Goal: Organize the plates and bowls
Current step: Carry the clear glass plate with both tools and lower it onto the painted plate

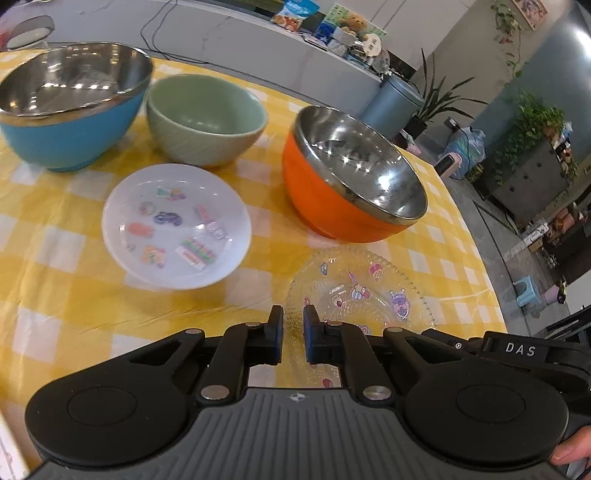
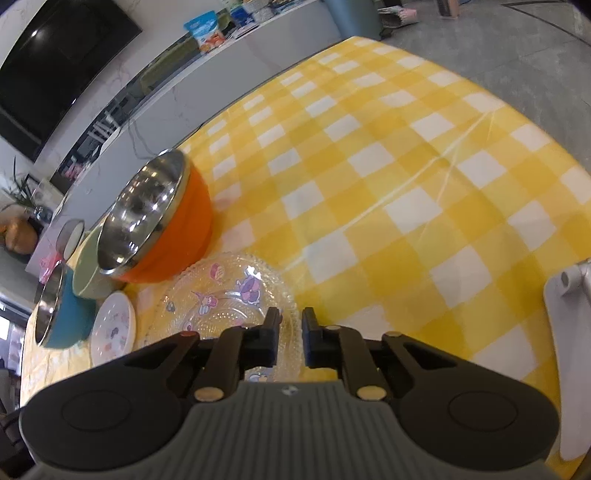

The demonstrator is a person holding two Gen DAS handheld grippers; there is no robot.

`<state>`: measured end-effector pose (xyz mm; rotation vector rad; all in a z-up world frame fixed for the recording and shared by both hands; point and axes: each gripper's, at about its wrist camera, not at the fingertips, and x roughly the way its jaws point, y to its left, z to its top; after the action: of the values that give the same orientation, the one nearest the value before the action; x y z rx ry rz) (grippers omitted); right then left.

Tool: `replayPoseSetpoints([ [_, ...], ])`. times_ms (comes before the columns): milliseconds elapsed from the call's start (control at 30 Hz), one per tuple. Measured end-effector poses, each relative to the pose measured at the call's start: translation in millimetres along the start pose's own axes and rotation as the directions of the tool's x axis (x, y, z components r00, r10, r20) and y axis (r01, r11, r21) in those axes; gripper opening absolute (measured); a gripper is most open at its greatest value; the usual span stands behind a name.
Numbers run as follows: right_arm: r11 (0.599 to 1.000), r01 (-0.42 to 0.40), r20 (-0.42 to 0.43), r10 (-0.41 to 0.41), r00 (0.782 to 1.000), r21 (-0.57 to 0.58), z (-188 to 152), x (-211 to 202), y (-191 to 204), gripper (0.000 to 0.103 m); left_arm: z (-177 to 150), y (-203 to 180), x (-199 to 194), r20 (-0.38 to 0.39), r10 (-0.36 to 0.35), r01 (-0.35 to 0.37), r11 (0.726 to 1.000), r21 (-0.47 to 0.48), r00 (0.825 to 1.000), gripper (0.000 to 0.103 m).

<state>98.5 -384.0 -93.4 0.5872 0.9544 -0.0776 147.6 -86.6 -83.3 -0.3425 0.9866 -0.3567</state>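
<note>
- The clear glass plate (image 1: 360,291) has a beaded rim and cartoon prints; it lies on the yellow-checked tablecloth (image 2: 388,177), just before the orange bowl (image 1: 347,181).
- My left gripper (image 1: 293,325) hangs over its near edge, fingers a narrow gap apart, gripping nothing.
- My right gripper (image 2: 290,325) is likewise narrowly parted over the plate's rim, empty.
- White sticker plate (image 1: 176,225), green bowl (image 1: 205,118) and blue bowl (image 1: 70,103) sit beyond.
- "DAS" shows on the device (image 1: 520,349).

the glass plate (image 1: 364,291) is partly hidden behind the left gripper's fingers (image 1: 276,332). the blue bowl (image 1: 70,107) is cut by the left edge, and the shelf clutter (image 1: 343,33) is too blurred to read.
</note>
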Motion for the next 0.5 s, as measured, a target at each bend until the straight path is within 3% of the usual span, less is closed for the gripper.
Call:
replayPoseSetpoints([
  [500, 0.994, -0.112, -0.103, 0.112, 0.988, 0.013, -24.9, -1.0, 11.3, 0.009, -13.7, 17.7, -43.9, 0.048, 0.05, -0.048, 0.998, -0.041, 0.998, 0.009],
])
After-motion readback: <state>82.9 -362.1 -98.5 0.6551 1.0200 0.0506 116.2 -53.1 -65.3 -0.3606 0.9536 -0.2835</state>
